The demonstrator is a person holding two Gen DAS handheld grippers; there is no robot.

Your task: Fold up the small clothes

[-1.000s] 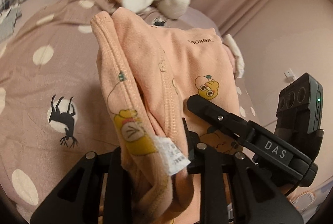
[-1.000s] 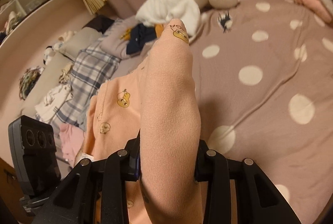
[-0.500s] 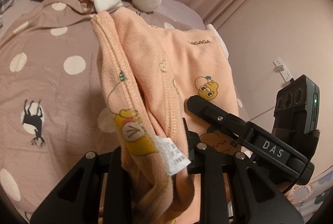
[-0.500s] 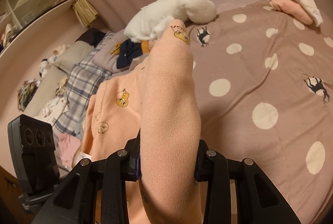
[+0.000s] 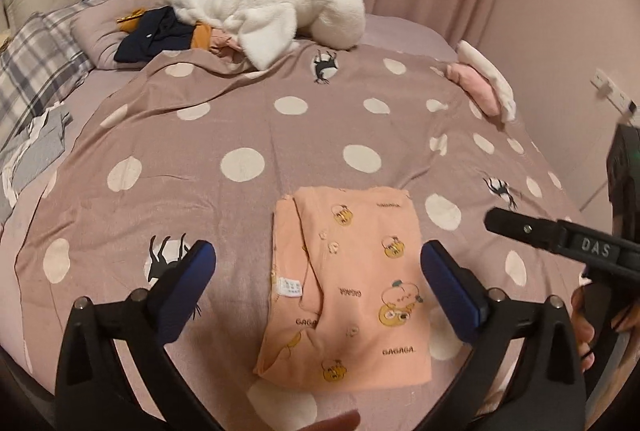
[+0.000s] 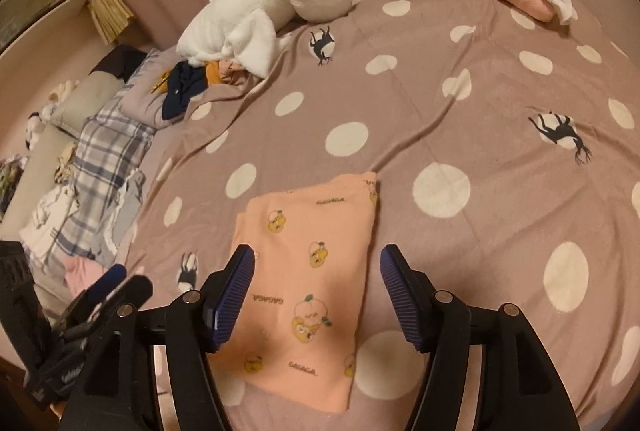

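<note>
reading "gagaga", peach garment (image 5: 352, 283) lies folded on dotted bedspread (image 5: 240, 135).

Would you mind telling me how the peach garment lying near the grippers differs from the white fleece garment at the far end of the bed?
The peach garment lies flat, folded into a rectangle; the white fleece garment is bunched and unfolded. The peach one carries cartoon prints; the white one is plain. Both rest on the dotted bedspread.

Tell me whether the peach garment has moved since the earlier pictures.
Yes. The peach garment was hanging between both grippers' jaws; it now lies folded flat on the dotted bedspread, with both grippers' jaws opening clear of it.
</note>
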